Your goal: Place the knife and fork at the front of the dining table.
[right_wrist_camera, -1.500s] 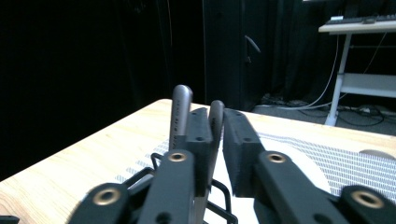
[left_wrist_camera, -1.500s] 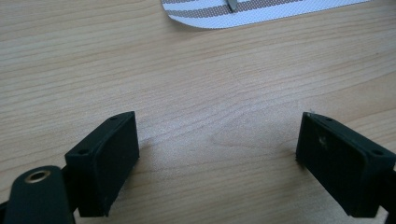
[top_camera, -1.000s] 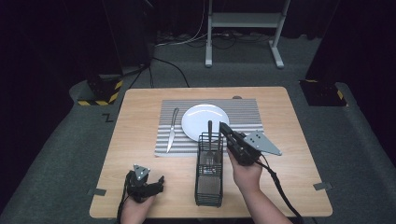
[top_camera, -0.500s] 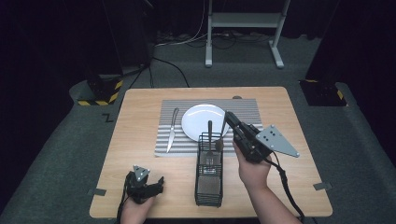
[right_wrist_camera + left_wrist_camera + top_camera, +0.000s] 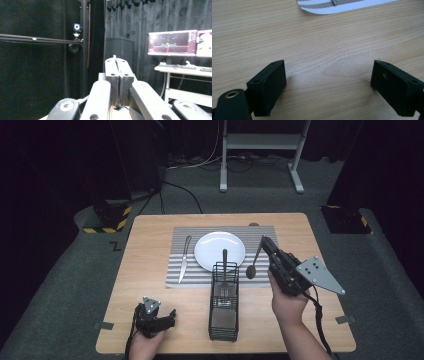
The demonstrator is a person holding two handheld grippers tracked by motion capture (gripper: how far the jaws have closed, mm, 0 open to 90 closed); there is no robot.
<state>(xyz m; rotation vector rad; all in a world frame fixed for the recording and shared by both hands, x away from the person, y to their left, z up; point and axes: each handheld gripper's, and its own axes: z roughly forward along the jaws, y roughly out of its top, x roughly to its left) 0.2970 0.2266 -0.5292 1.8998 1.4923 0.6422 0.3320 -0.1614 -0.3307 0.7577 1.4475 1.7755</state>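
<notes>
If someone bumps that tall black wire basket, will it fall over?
Maybe. The wire basket stands tall and narrow on the table, so a sideways bump could tip it. It looks light, being open wire, with a utensil poking out the top.

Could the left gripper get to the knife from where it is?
Probably yes. The left gripper rests open on bare table, and nothing lies between it and the knife on the mat's left edge.

Left gripper (image 5: 170,316) sits low at the frame's lower left, jaws spread wide; right gripper (image 5: 264,243), mid-right, is raised and clamped on a spoon handle.
</notes>
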